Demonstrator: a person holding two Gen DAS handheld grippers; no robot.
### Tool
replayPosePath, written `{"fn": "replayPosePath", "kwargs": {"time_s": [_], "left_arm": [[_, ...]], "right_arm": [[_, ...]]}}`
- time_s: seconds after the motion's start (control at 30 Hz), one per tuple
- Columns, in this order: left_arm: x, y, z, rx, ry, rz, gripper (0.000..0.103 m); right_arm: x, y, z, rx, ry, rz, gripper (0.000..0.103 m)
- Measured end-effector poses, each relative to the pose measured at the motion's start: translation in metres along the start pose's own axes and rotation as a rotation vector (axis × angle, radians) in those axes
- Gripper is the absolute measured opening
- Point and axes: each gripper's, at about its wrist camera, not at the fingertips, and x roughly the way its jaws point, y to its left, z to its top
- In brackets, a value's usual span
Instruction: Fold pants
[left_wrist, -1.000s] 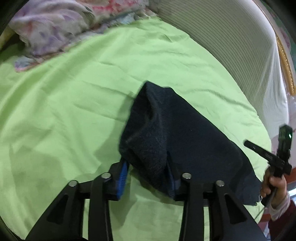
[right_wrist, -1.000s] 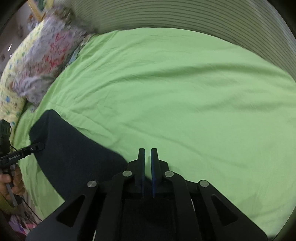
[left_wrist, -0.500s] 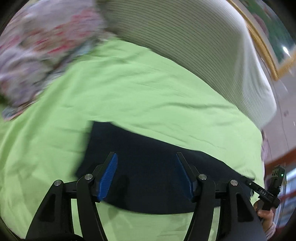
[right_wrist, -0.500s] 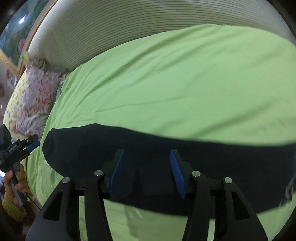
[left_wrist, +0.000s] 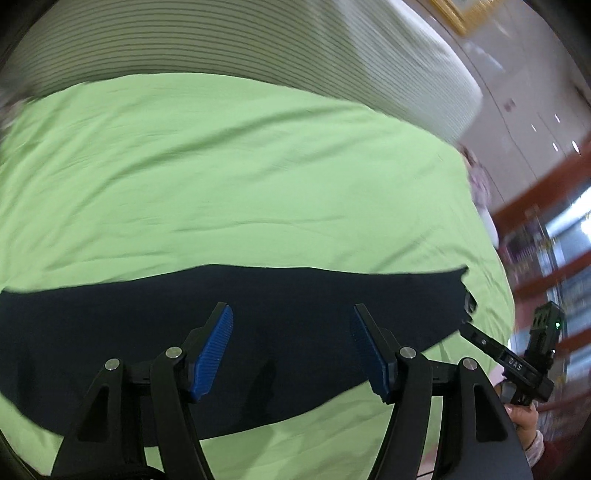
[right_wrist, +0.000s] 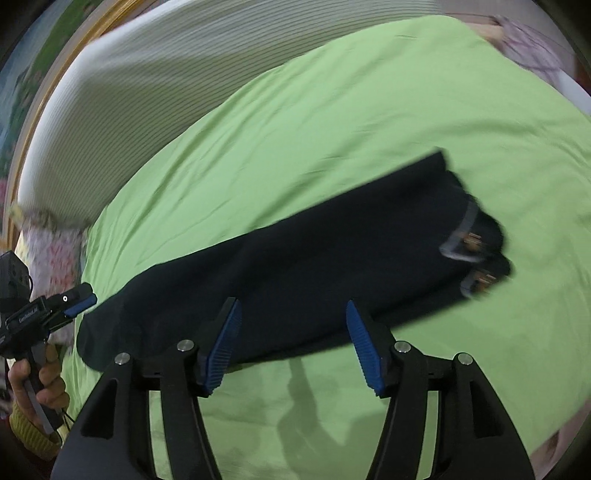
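Left black two-finger gripper with blue ribbed pads (left_wrist: 291, 347): jaws apart, have just been opening, nothing clamped, hovering over the dark navy folded pants (left_wrist: 258, 325). Right black gripper with blue pads (right_wrist: 293, 345): jaws also apart, just been opening, empty, above the pants' near edge. Pants lie flat as a long strip across the light green bedsheet (left_wrist: 221, 166), waistband end with buckles toward the right in the right wrist view. Striped white headboard cushion (left_wrist: 258, 44) behind; floral pillow (right_wrist: 51, 251) at far left.
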Motion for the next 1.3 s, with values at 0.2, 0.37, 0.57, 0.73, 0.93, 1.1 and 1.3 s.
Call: {"fn": "replayPosePath", "kwargs": {"time_s": [0.2,0.37,0.57,0.73,0.93,1.1,1.3], "left_arm": [[0.034,-0.061,0.014,0.122,0.081,-0.055,0.070],[0.062,-0.100,0.026,0.190,0.142,-0.086,0.071],[0.092,-0.135,0.037,0.276,0.209,-0.091,0.073],[0.122,-0.169,0.045,0.360,0.261,-0.097,0.073],[0.162,-0.212,0.051,0.461,0.333,-0.128,0.073],[0.199,-0.250,0.054,0.525,0.395,-0.154,0.073],[0.234,-0.282,0.050,0.592,0.440,-0.171,0.061]], "right_arm": [[-0.009,-0.034,-0.003,0.113,-0.035,-0.065,0.062],[-0.016,-0.062,-0.005,0.192,-0.065,-0.101,0.063],[-0.018,-0.072,0.001,0.212,-0.121,-0.096,0.063],[-0.012,-0.091,0.009,0.244,-0.130,-0.075,0.063],[-0.001,-0.113,0.012,0.281,-0.115,-0.058,0.054],[0.001,-0.125,0.014,0.327,-0.125,-0.033,0.043],[0.004,-0.132,0.012,0.339,-0.126,-0.029,0.013]]}}
